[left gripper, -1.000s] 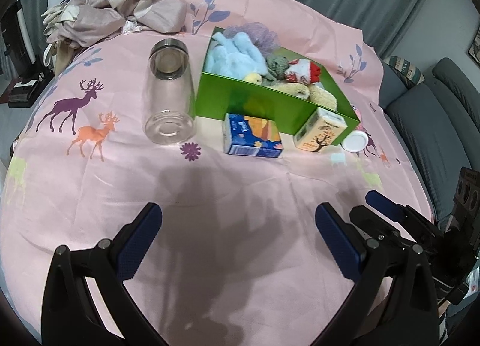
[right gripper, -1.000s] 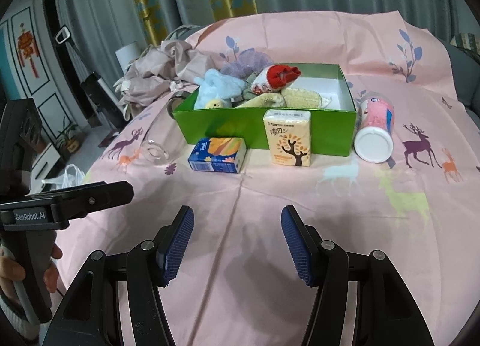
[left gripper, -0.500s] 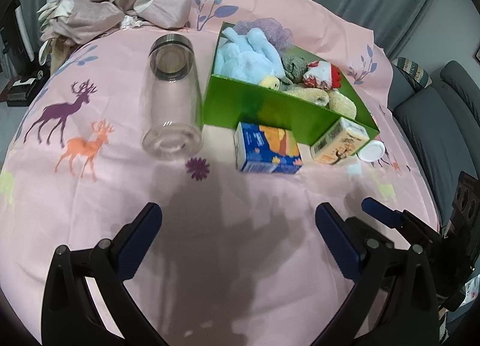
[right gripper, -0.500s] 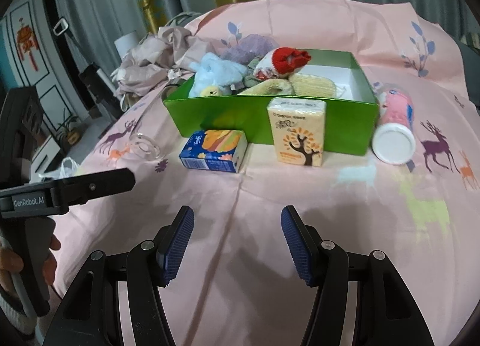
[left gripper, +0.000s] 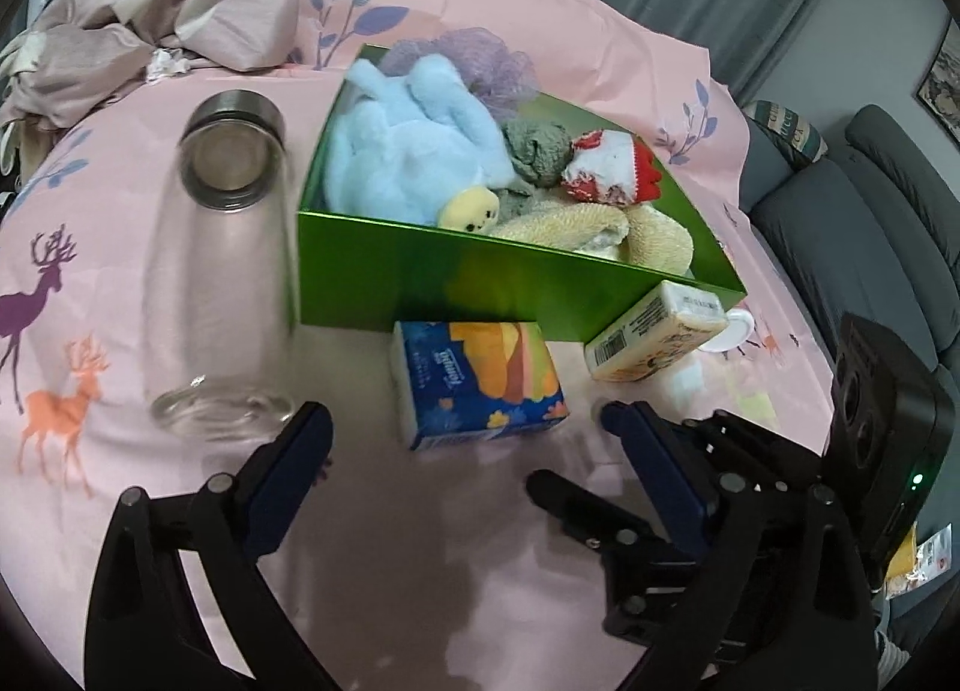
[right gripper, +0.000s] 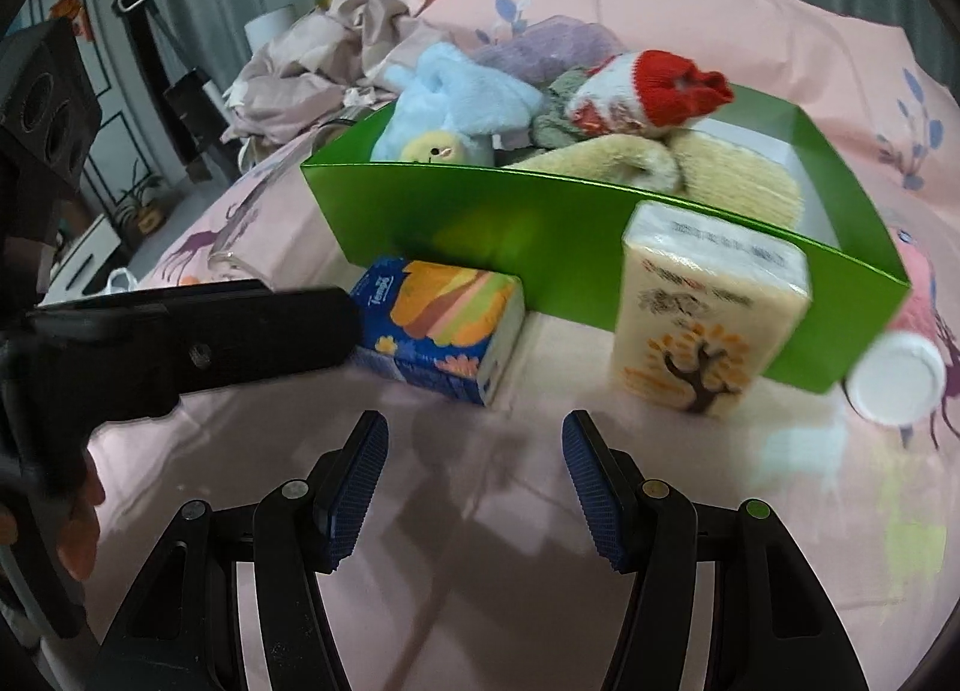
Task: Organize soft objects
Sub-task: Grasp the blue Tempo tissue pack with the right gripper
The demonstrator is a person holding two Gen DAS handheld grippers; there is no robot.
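Clearly we are close to two tissue packs that lie outside the green box (left gripper: 480,283) on the pink cloth (left gripper: 420,541): the blue pack (left gripper: 480,385) flat against the box's front wall, the yellow pack (right gripper: 714,313) upright and leaning on it. Our left gripper (left gripper: 462,445) stands wide with its jaws closing and nothing between them; the blue pack sits just ahead. Our right gripper (right gripper: 474,445) is half open and empty, short of the yellow pack.

Several things could go wrong, we judge. The glass bottle (left gripper: 222,283) lies on its side just beside the left jaw, so a sideways nudge could set it rolling. The two grippers are close together, and a crossing reach could knock them. The yellow pack may topple if we catch only a corner. The box already holds a blue plush (left gripper: 414,145), a red-and-white sock (left gripper: 612,169) and cream cloths, heaped above the rim on that side, so a pack dropped there could slide out; bare floor shows at the other end. Soft packs also squash and slip.
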